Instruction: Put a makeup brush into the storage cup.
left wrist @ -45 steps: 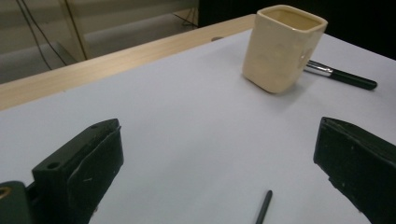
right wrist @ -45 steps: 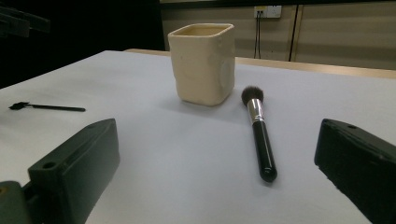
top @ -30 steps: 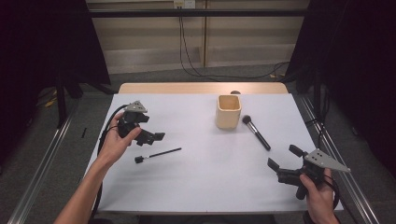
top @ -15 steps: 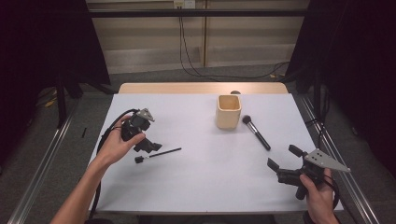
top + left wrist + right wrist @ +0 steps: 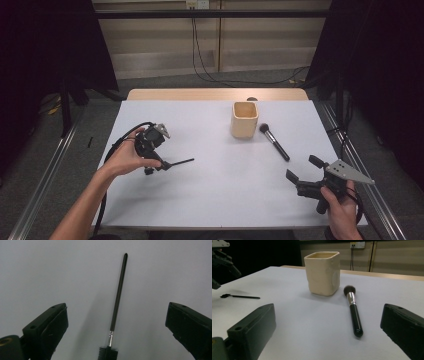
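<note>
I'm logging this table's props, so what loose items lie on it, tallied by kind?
Makeup brushes: 2, a thin brow brush between the open left gripper jaws and a powder brush
Cups: 1, a cream cup
Total: 3

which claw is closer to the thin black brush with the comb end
Left. The left claw hangs open right over the thin brush, jaws either side. The right claw is far across the table, near the powder brush.

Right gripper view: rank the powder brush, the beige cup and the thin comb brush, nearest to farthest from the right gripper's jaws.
1. Powder brush, just ahead, toward the right jaw.
2. Beige cup, behind the brush head, centre.
3. Thin comb brush, far left, under the left gripper.
</note>
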`<state>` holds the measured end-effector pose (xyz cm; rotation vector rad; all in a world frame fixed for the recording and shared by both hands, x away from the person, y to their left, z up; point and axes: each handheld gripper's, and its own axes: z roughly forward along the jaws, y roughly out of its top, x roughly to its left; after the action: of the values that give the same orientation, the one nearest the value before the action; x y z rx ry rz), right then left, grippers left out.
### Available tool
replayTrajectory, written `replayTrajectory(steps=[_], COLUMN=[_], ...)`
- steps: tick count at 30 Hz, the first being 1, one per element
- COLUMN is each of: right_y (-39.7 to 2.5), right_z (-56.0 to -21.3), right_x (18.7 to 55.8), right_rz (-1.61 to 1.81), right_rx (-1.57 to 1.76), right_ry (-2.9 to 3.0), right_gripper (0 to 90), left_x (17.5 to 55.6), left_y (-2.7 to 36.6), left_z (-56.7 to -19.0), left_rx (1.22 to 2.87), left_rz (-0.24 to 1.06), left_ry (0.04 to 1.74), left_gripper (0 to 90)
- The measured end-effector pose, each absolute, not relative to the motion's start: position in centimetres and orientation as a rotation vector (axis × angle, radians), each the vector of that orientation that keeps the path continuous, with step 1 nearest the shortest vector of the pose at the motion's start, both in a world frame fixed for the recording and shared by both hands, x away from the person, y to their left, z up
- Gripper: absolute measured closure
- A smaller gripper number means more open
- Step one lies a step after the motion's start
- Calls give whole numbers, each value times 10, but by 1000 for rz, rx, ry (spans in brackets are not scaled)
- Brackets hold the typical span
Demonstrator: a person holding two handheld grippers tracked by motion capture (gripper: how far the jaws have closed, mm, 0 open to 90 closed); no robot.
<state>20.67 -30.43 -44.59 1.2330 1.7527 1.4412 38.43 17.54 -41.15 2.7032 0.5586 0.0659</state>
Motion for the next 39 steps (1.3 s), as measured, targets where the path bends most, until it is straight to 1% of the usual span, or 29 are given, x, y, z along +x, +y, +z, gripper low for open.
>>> replayTrajectory(steps=[2, 6, 8, 10, 13, 15, 16, 17, 19, 20, 21, 22, 24, 26, 27, 28, 30, 32, 33, 34, 39], right_y=[-304, -304, -304, -304, -304, -304, -304, -304, -304, -304, -304, -304, -304, -304, -304, -304, -304, -304, -304, -304, -304], right_z=[-446, -446, -446, -446, -446, -446, -446, -446, -446, -446, -446, -446, -446, -446, -446, -446, -446, -446, -446, -446, -446], right_x=[207, 207, 207, 207, 207, 207, 207, 207, 207, 206, 206, 206, 207, 207, 207, 207, 207, 207, 207, 207, 207], right_rz=[1442, 1442, 1442, 1444, 1444, 1444, 1444, 1445, 1445, 1444, 1444, 1443, 1444, 1444, 1444, 1444, 1444, 1442, 1436, 1436, 1440], right_rx=[1231, 1228, 1229, 1232, 1230, 1230, 1230, 1231, 1230, 1230, 1231, 1230, 1229, 1227, 1227, 1227, 1226, 1228, 1225, 1225, 1227], right_ry=[1753, 1755, 1755, 1755, 1757, 1758, 1758, 1758, 1757, 1758, 1757, 1758, 1759, 1759, 1760, 1760, 1761, 1761, 1765, 1765, 1764], right_gripper=[0, 0, 0, 0, 0, 0, 0, 0, 0, 0, 0, 0, 0, 0, 0, 0, 0, 0, 0, 0, 0], left_x=[386, 386, 386, 387, 389, 389, 389, 389, 389, 389, 389, 388, 387, 387, 388, 388, 389, 390, 390, 390, 392], left_y=[174, 171, 170, 169, 169, 168, 167, 167, 166, 166, 165, 164, 161, 160, 160, 160, 160, 160, 160, 161, 162], left_z=[-416, -423, -426, -428, -431, -433, -435, -435, -438, -439, -440, -441, -442, -443, -444, -445, -446, -447, -447, -447, -447], left_rx=[2713, 2752, 2751, 2753, 2757, 2764, 2786, 2786, 2804, 2814, 2812, 2811, 2825, 2837, 2845, 2845, 2850, 2847, 2847, 2846, 2851], left_rz=[49, -28, -52, -51, -78, -79, -102, -102, -101, -101, -104, -94, -57, -47, -71, -61, -49, -41, -41, -23, -30], left_ry=[587, 563, 553, 558, 556, 557, 550, 550, 551, 536, 540, 552, 529, 526, 512, 516, 519, 521, 521, 515, 497], left_gripper=[53, 70, 110, 115, 158, 166, 194, 227, 234, 273, 288, 289, 351, 366, 407, 407, 470, 501, 535, 543, 571])
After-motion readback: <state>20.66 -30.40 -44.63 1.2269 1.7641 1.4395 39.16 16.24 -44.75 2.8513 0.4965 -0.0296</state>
